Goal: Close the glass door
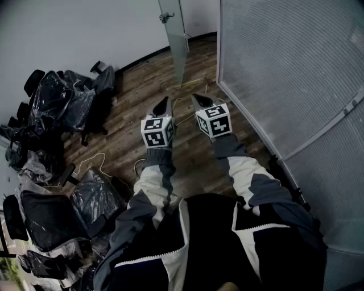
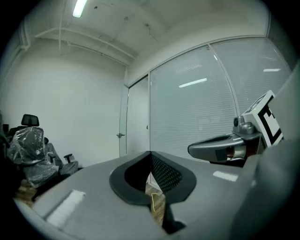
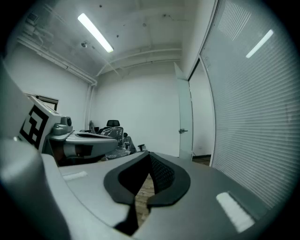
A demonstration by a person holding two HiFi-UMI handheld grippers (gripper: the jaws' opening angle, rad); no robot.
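Observation:
The glass door (image 1: 177,41) stands open at the far end of the wood floor, its metal handle (image 1: 166,17) near the top edge. In the left gripper view the door (image 2: 123,126) is a narrow pane ahead; in the right gripper view the door (image 3: 185,123) is ahead and slightly right. My left gripper (image 1: 166,102) and right gripper (image 1: 198,100) are held side by side, pointing toward the door and well short of it. Both are shut, tips together, with nothing between them: the left gripper (image 2: 150,153) and the right gripper (image 3: 149,153) show this in their own views.
A frosted glass wall (image 1: 284,68) curves along the right. Several office chairs wrapped in plastic (image 1: 62,102) crowd the left side. A thin pale cable (image 1: 96,162) lies on the wood floor (image 1: 142,85). A white wall (image 1: 68,28) closes the back left.

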